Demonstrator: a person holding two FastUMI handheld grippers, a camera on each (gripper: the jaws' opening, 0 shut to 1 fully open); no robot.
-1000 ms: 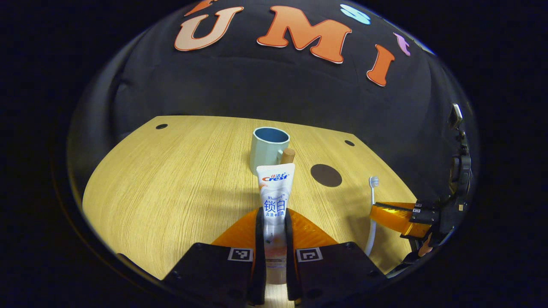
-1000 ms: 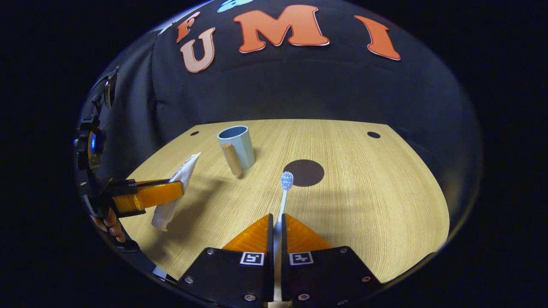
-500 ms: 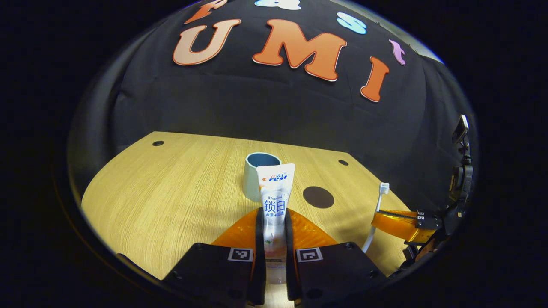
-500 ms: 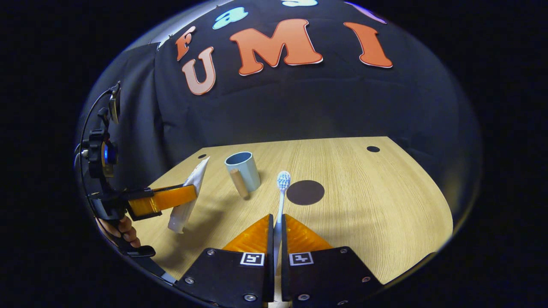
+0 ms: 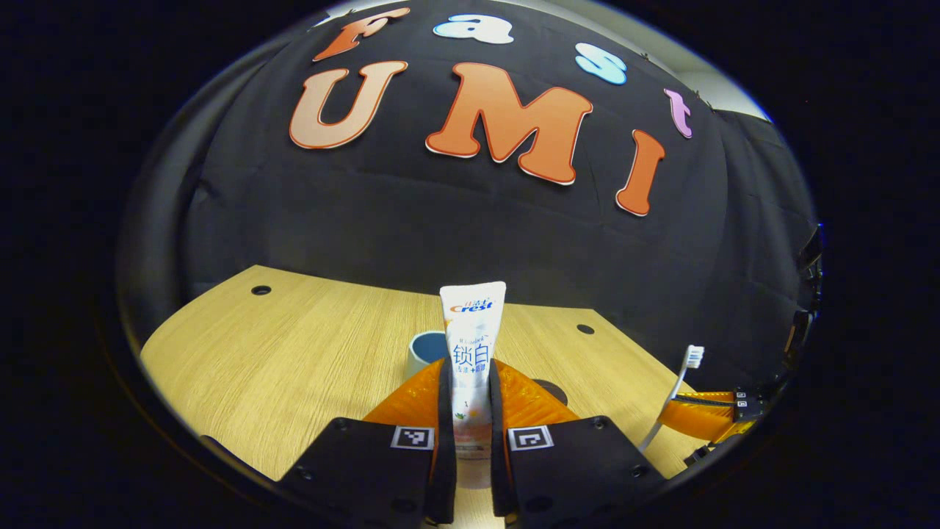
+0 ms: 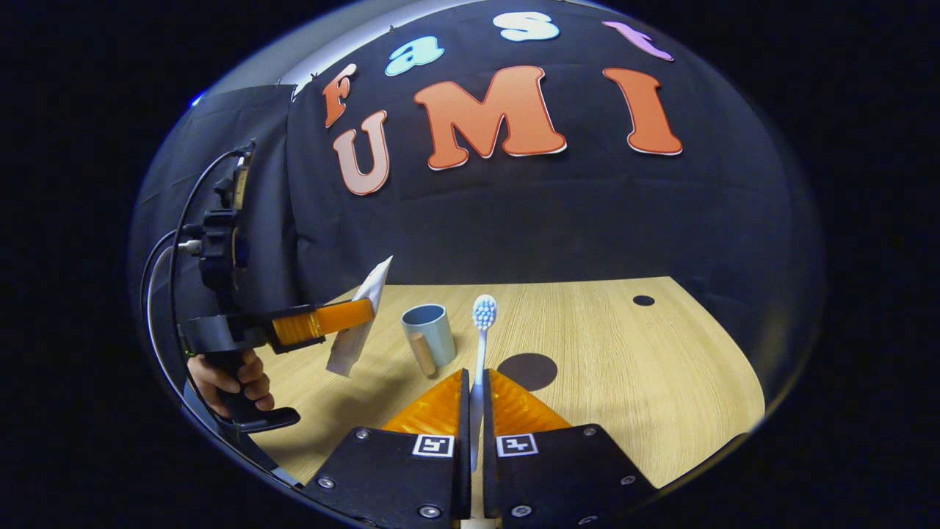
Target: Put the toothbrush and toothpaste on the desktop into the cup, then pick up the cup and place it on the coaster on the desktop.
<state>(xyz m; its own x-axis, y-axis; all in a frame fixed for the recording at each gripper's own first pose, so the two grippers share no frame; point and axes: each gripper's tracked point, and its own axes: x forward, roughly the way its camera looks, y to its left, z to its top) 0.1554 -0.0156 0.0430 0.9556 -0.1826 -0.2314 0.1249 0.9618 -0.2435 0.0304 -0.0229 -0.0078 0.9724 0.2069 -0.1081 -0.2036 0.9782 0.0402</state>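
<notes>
Compared with the pictures of a second ago, both of my tools have risen and tilted upward: more of the booth wall now shows above the counter (image 6: 624,353), and the cup (image 6: 429,334) sits lower and farther off in both views. In the left gripper view, my left gripper (image 5: 470,386) has its jaws closed on the toothpaste (image 5: 472,330), both pressing the tube's sides; the tube stands upright, flat crimped end up, clear of the counter. The same tube appears in the right gripper view (image 6: 360,316), tilted, held off the counter to the left of the cup, with a hand (image 6: 228,375) on the tool's grip below. My right gripper (image 6: 475,393) has its jaws closed on the toothbrush (image 6: 482,330), bristle head up, the handle running down between them. In the left gripper view the toothbrush (image 5: 679,389) leans at the right edge. The cup stands upright on the counter, its wooden handle toward the camera in the right gripper view; the dark round coaster (image 6: 530,369) lies flat just to its right, apart from it. In the left gripper view the cup (image 5: 426,351) is mostly hidden behind my left jaw and the tube, and the coaster (image 5: 552,388) shows as a sliver behind my right jaw. The tube's cap end is cut off between the jaws.
</notes>
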